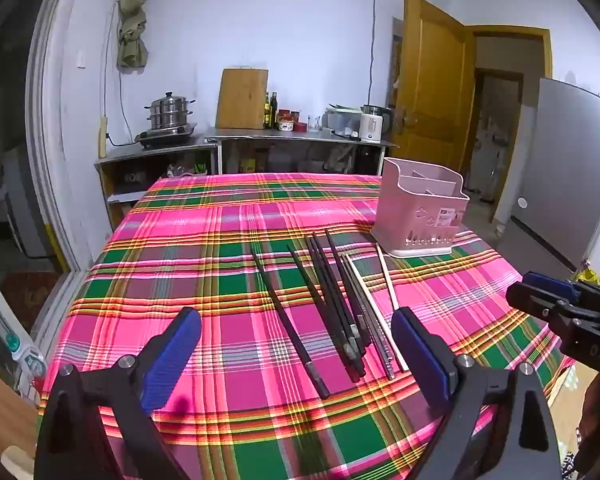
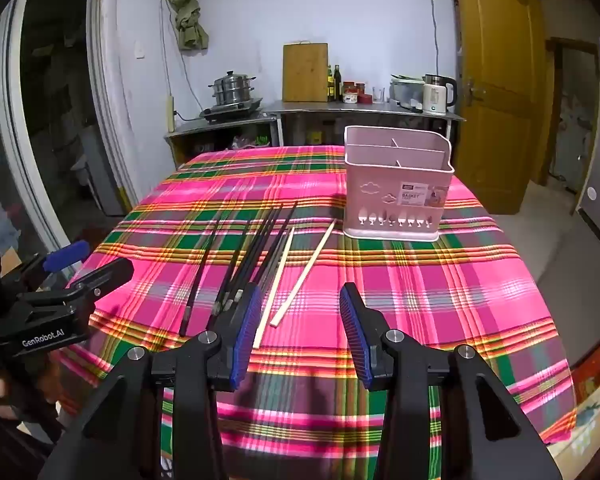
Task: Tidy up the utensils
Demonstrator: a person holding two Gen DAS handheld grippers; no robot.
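Black chopsticks (image 1: 332, 312) are laid in a loose bundle on the plaid-covered worktop (image 1: 188, 264), with two pale wooden chopsticks (image 2: 300, 276) just beside them. Both the left tongs (image 1: 296, 344) and right tongs (image 2: 296, 320) are held wide (nothing gripped). A pink basket (image 2: 396, 188) is stood beyond.

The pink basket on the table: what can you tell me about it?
The pink basket looks like plastic, with rounded corners, inner dividers forming compartments, cloud and tree cut-outs on its front and a printed label. It stands upright on the plaid tablecloth, seemingly empty. Nothing touches it; the pale chopsticks lie just short of it.
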